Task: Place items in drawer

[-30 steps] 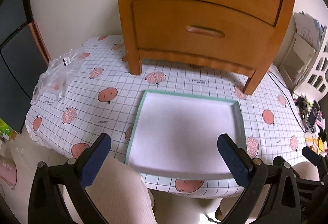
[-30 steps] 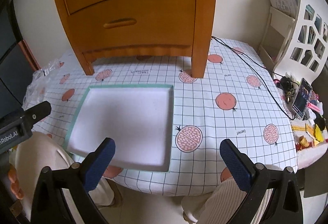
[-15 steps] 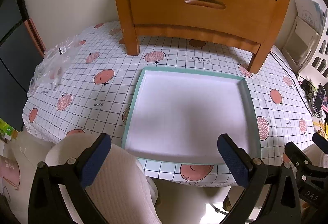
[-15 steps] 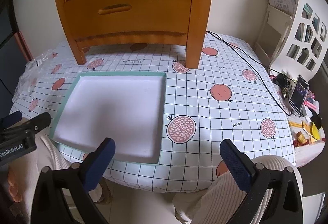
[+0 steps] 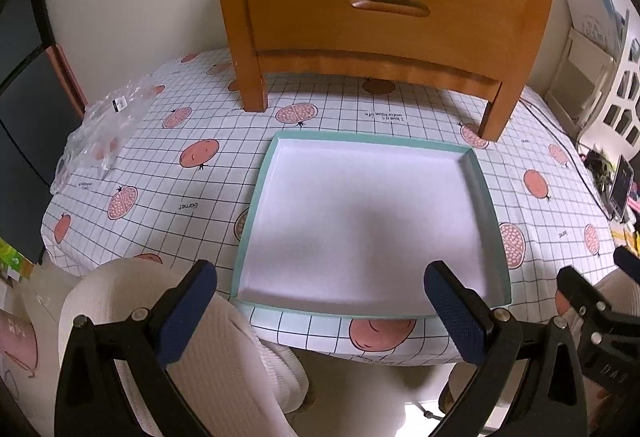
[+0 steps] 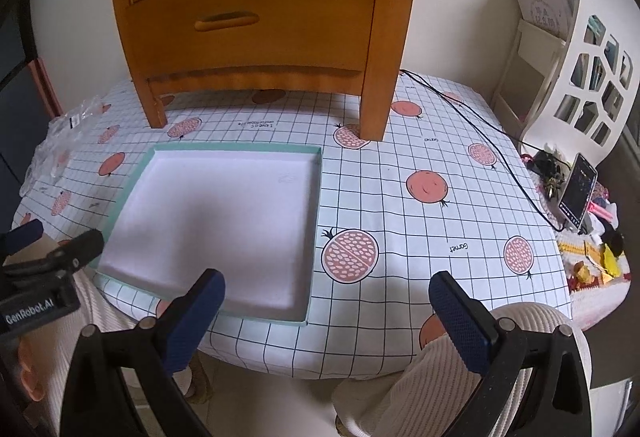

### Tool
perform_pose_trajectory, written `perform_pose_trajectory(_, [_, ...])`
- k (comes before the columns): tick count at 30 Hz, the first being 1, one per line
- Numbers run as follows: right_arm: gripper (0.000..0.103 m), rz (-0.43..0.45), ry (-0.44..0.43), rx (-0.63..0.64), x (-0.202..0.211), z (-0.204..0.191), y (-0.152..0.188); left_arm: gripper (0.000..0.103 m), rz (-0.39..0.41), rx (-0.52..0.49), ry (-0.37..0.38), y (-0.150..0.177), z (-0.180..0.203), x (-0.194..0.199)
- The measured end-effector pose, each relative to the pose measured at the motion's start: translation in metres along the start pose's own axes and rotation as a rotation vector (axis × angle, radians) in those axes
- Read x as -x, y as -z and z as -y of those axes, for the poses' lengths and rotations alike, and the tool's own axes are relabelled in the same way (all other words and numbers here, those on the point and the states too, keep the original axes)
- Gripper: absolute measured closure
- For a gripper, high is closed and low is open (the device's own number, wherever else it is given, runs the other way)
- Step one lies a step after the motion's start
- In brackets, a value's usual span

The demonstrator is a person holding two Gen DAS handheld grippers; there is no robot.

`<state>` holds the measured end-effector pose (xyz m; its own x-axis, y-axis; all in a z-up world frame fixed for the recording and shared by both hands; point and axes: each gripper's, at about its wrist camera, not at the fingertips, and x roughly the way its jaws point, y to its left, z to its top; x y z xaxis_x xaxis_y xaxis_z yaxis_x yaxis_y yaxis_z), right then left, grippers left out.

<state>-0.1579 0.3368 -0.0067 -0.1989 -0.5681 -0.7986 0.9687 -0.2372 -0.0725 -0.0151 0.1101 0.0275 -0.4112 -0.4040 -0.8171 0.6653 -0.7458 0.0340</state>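
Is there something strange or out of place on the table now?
The tray is empty and overhangs the table's near edge. A crumpled plastic bag lies at the table's left edge. Both drawers look shut.

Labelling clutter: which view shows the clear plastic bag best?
Left wrist view: the crumpled clear plastic bag lies fully visible on the tablecloth's left edge, black label showing. The right wrist view shows it small and distorted at the frame's left.

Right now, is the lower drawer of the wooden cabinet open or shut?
Shut. The lower drawer sits level with the cabinet frame in both views; no gap shows around its front, and nothing touches its handle.
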Motion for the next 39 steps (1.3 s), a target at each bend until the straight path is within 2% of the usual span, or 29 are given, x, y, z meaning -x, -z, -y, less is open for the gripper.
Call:
perform_pose_trajectory(6, [0.000,0.007,0.007,0.037,-0.001,-0.006,0.002,0.000,-0.005,0.005,0.000,0.002,-0.002,-0.002])
perform_pose_trajectory(39, [0.000,-0.003,0.013,0.028,-0.010,0.005,0.004,0.000,-0.033,-0.001,-0.017,0.003,0.000,-0.012])
